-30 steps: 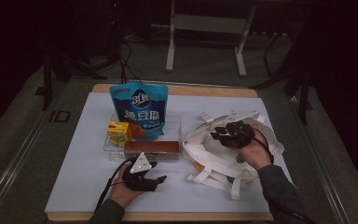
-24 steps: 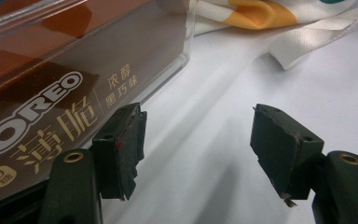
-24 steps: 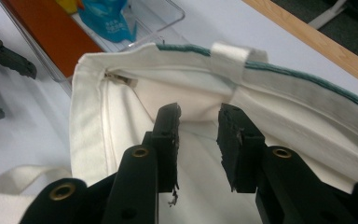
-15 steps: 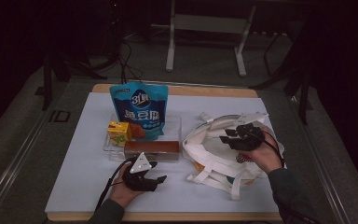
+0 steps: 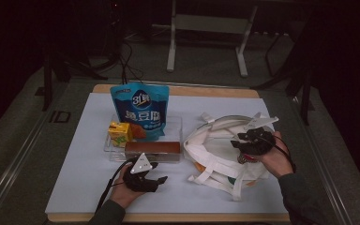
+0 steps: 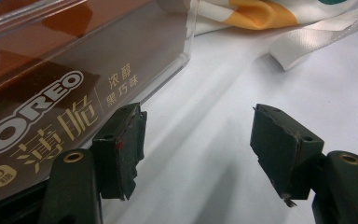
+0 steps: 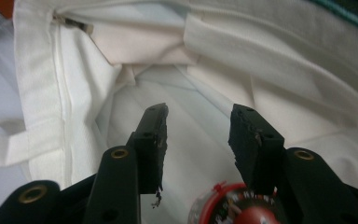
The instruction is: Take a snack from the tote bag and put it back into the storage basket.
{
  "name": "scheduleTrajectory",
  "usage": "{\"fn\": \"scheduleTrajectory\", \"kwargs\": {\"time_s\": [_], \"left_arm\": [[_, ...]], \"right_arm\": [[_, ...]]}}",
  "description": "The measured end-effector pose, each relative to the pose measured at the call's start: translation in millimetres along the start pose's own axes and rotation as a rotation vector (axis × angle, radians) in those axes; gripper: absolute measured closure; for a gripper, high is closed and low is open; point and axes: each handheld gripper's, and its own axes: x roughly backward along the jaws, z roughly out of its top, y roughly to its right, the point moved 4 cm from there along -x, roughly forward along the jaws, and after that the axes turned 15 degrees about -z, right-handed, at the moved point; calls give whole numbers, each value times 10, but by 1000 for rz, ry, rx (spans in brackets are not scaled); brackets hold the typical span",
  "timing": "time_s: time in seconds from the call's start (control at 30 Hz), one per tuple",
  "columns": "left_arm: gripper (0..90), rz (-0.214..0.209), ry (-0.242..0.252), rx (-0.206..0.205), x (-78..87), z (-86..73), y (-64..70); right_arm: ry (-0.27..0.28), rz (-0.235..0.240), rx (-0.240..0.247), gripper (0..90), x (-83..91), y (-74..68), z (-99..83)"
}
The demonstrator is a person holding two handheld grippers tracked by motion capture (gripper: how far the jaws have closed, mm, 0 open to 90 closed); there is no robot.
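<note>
Left gripper (image 5: 158,178) lies low at the near edge of the desk (image 5: 75,178), left of centre, held in the person's left hand (image 5: 124,194); its fingers (image 6: 121,149) are released, spread wide over bare white desk surface with nothing between them. In the left gripper view one finger stands just beside the long side of the brown Oreo box (image 6: 51,84), apart from it or barely touching; I cannot tell which. The Oreo box (image 5: 152,149) lies flat just beyond this gripper, along the near side of a clear tray (image 5: 108,145). Right gripper (image 5: 236,143) is over the white cloth bag (image 5: 215,154), which lies crumpled on the right half of the desk with its straps trailing toward the near edge; right hand (image 5: 274,157) holds the gripper from the right. In the right gripper view its fingers (image 7: 151,140) are parted, released, pointing into the bag's open mouth (image 7: 168,88), with white fabric all round them and a round red-rimmed object (image 7: 233,210) low between them, too close to identify. Beyond the Oreo box, in the tray, sits a small yellow carton (image 5: 119,132), and behind it stands a blue pouch (image 5: 140,110), upright, nearer the far edge of the desk.
</note>
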Motion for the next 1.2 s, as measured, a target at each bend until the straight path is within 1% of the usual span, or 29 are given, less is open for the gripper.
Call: {"fn": "scheduleTrajectory", "kwargs": {"time_s": [0.13, 0.2, 0.37, 0.57, 0.67, 0.8, 1.1, 1.2], "left_arm": [[348, -1, 0, 0, 0, 0, 0], [348, 0, 0, -1, 0, 0, 0], [348, 0, -1, -1, 0, 0, 1], [348, -1, -1, 0, 0, 0, 0], [348, -1, -1, 0, 0, 0, 0], [348, -1, -1, -1, 0, 0, -1], [348, -1, -1, 0, -1, 0, 1], [348, -1, -1, -1, 0, 0, 0]], "right_arm": [[-11, -13, 5, 501, 4, 32, -42], [-18, -12, 0, 464, 7, 46, -63], [-37, -34, -11, 396, 8, 99, -124], [-70, -37, -16, 344, -1, 157, -202], [-88, -41, -7, 324, -12, 175, -249], [-102, -46, -10, 298, -11, 205, -301], [-129, -45, -19, 279, -12, 266, -378], [-134, -49, -14, 278, -18, 276, -402]]}}
